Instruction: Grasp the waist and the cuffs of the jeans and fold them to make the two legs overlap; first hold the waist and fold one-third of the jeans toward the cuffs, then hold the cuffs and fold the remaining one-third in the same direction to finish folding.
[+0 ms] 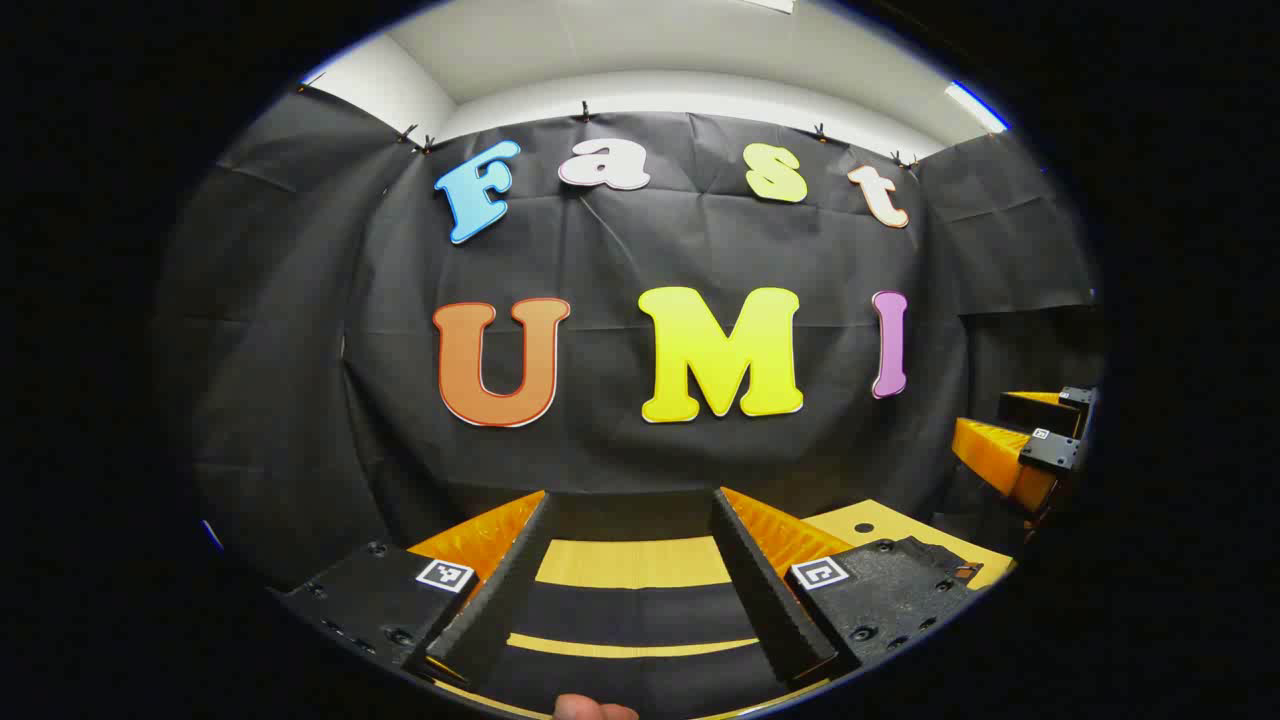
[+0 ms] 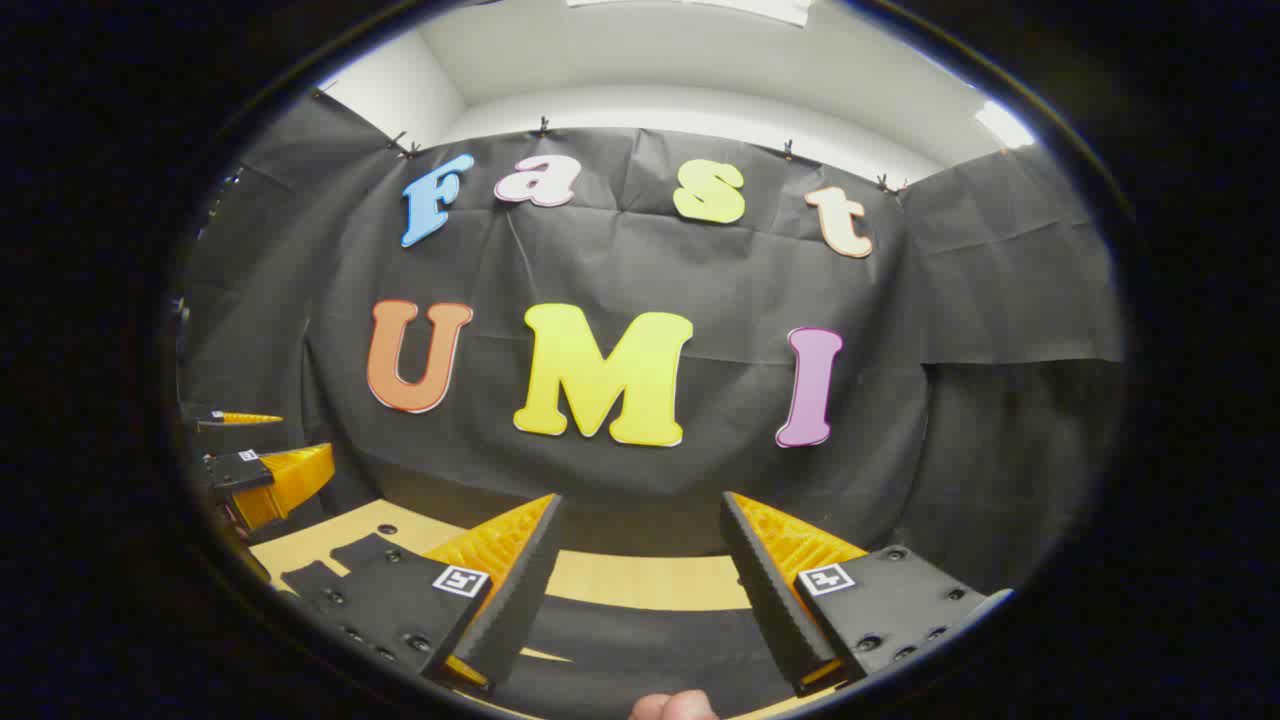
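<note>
The jeans (image 1: 630,610) lie dark on the table (image 1: 880,525) just beneath both spread, empty grippers, the left gripper (image 1: 630,570) and the right gripper (image 2: 635,580). Folding seems not yet begun; next, each must descend and pinch the waist and cuffs.

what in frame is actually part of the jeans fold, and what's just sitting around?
Part of the job:
jeans, dark, lying below the tongs
left tongs, open
right tongs, open

Just there:
table under the jeans
wall behind
</note>
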The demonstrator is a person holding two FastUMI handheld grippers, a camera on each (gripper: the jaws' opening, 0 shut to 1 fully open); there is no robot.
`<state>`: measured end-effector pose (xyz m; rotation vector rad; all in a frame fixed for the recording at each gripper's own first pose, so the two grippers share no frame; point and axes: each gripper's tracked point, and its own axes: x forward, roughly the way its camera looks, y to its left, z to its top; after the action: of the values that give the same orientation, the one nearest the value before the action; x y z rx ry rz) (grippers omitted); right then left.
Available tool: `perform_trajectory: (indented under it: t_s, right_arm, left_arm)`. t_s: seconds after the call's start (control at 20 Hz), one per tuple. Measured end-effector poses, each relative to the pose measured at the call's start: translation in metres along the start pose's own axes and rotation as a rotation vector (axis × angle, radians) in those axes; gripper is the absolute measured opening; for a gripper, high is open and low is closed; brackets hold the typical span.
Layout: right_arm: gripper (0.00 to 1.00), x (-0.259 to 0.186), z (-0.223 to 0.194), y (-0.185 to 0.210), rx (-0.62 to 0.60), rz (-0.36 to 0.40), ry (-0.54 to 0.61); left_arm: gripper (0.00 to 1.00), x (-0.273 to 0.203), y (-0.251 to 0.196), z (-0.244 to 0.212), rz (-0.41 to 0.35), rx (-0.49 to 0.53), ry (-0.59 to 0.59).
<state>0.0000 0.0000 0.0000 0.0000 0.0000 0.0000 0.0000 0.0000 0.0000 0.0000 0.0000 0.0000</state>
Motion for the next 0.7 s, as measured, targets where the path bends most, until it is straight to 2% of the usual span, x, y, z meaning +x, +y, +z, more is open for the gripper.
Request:
perform_trajectory:
  t_s: [0.7]
  right_arm:
    - [0.94, 0.01, -0.014, -0.031, 0.031, -0.056, 0.031]
  left_arm:
    - [0.99, 0.012, -0.013, -0.004, 0.0, 0.003, 0.009]
